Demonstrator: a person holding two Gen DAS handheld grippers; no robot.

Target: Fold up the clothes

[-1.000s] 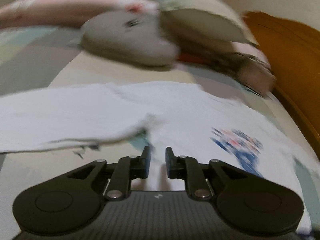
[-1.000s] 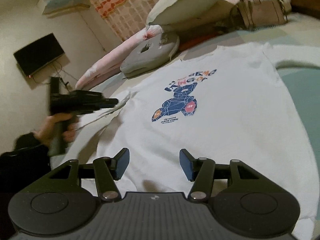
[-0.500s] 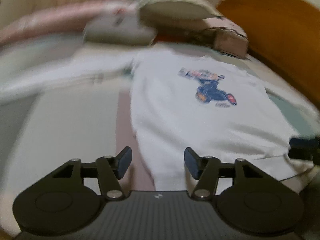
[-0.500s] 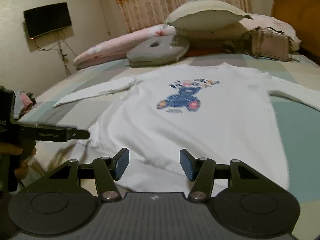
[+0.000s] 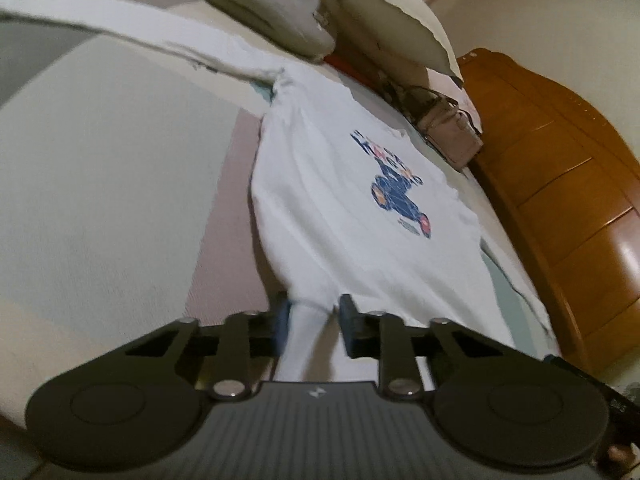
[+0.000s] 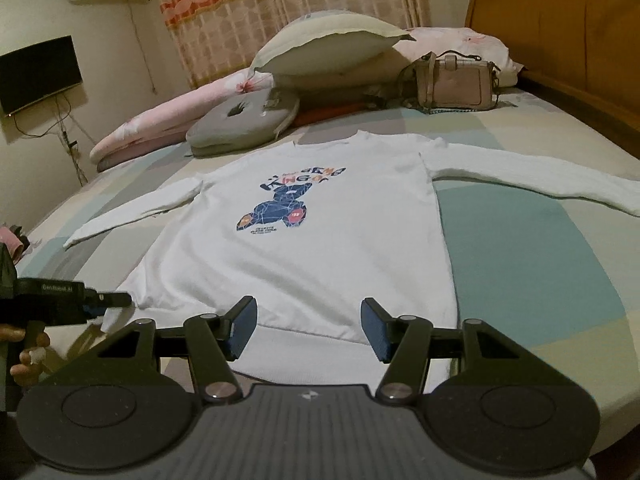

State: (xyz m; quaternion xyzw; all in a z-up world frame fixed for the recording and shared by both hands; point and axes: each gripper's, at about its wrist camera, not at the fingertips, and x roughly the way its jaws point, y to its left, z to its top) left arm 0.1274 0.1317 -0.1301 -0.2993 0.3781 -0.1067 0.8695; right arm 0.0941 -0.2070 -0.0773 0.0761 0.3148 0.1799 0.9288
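A white long-sleeved sweatshirt (image 6: 312, 248) with a blue bear print lies flat, face up, on the bed, sleeves spread out to both sides. It also shows in the left wrist view (image 5: 340, 208). My left gripper (image 5: 313, 322) has its jaws around the hem's left corner, with white cloth between the fingers; it shows from the side in the right wrist view (image 6: 108, 300). My right gripper (image 6: 308, 330) is open and empty, just above the hem's middle.
The bed has a patchwork sheet (image 6: 540, 248). At its head lie a grey cushion (image 6: 244, 124), a cream pillow (image 6: 324, 44), a pink quilt (image 6: 160, 124) and a beige handbag (image 6: 456, 82). A wooden headboard (image 6: 560, 32) stands at the right.
My left gripper swung from the left sleeve down to the hem's left corner and narrowed onto the cloth. My right gripper drew back to the hem and stayed open.
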